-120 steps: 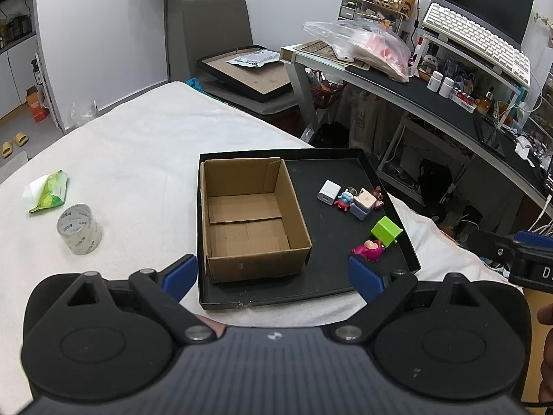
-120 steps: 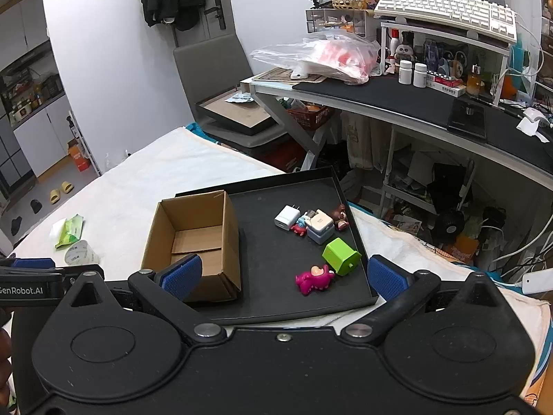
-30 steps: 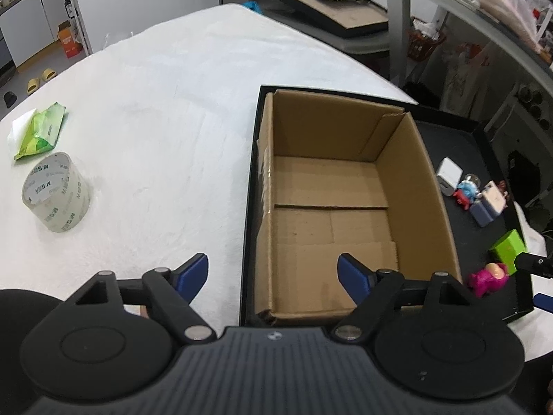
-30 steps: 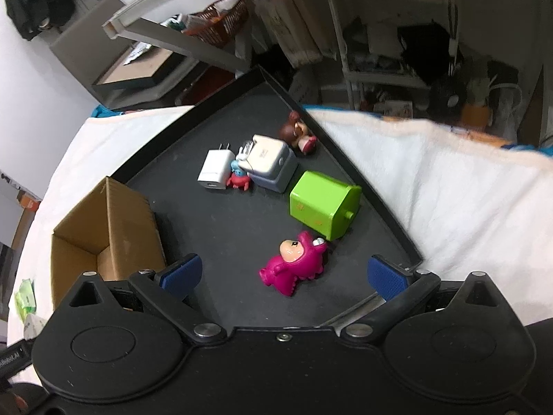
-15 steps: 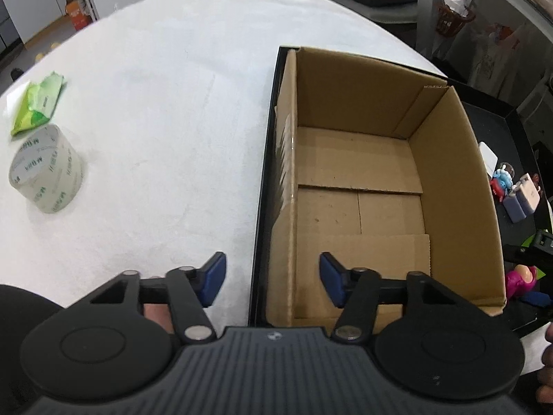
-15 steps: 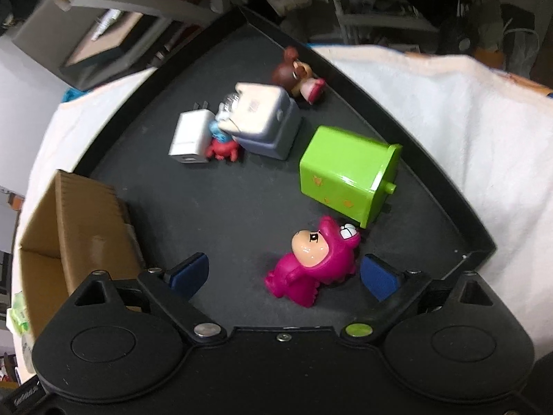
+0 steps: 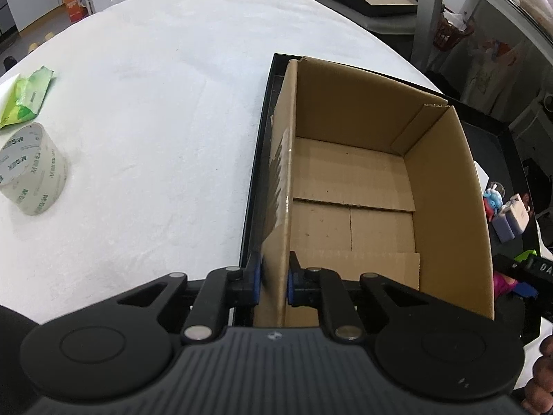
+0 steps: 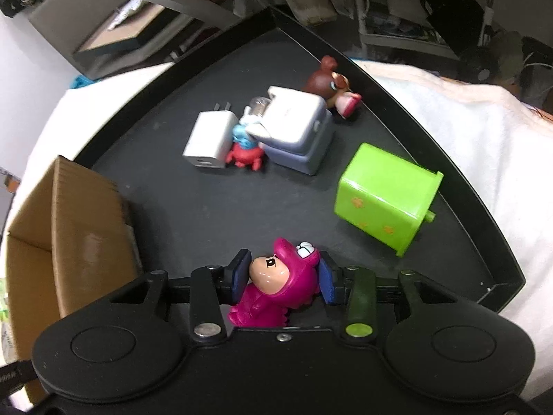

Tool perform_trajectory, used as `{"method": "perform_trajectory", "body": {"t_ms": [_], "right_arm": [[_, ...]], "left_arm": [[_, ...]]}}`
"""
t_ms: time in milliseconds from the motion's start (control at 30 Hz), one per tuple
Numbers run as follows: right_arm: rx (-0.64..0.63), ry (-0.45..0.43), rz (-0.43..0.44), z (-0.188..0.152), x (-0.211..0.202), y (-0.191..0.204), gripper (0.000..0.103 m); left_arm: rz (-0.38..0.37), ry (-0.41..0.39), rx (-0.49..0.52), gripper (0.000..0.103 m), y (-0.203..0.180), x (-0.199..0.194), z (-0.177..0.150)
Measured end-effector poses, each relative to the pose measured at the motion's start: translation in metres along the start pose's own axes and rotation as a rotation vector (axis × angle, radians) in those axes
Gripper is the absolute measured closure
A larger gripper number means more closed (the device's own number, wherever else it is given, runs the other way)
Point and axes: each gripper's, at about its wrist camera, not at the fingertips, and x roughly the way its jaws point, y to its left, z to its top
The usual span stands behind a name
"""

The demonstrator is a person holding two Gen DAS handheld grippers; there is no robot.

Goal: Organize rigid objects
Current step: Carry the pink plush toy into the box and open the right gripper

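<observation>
"MSUK"-style print (partly legible) — tape roll (image 7: 29,169)

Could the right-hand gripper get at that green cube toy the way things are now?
Probably not right now. The right gripper is shut on the pink figure, so its jaws are full. The green cube lies on its side close ahead on the black tray, with nothing between; emptied, it likely could.

Repeated "M·SIR" print is showing around the side of the clear tape roll (image 7: 29,169) lying on the white cloth, and white letters "DA", cut off by the frame edge, are showing on the black body of the right tool (image 7: 528,271).
</observation>
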Motion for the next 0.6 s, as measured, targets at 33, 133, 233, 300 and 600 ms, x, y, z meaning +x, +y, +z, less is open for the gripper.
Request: {"method": "perform_trajectory", "body": {"t_ms": [33,133,233,300,600], "right_arm": [[-0.005,-0.014,0.007,0.0,-0.004,0.001,0.062],[-0.013,-0.053,0.037,-0.001,-0.014,0.003,0.062],[-0.024,-0.058,0.062,-0.004,-0.018,0.007,0.062],[-0.029,-0.061,0.074,-0.006,-0.024,0.011,0.062],[-0.09,-0.133,0.119,-0.004,-0.062,0.031,0.062]], "left_arm": [[-0.004,-0.004,0.003,0.09,0.0,0.0,-0.001],[-0.016,-0.012,-0.002,0.09,0.004,0.001,-0.003],[-0.032,-0.016,-0.017,0.09,0.008,0.001,-0.004],[-0.04,-0.019,-0.021,0.09,0.009,0.002,-0.005],[-0.081,-0.027,-0.023,0.088,0.017,0.001,-0.008]]}}
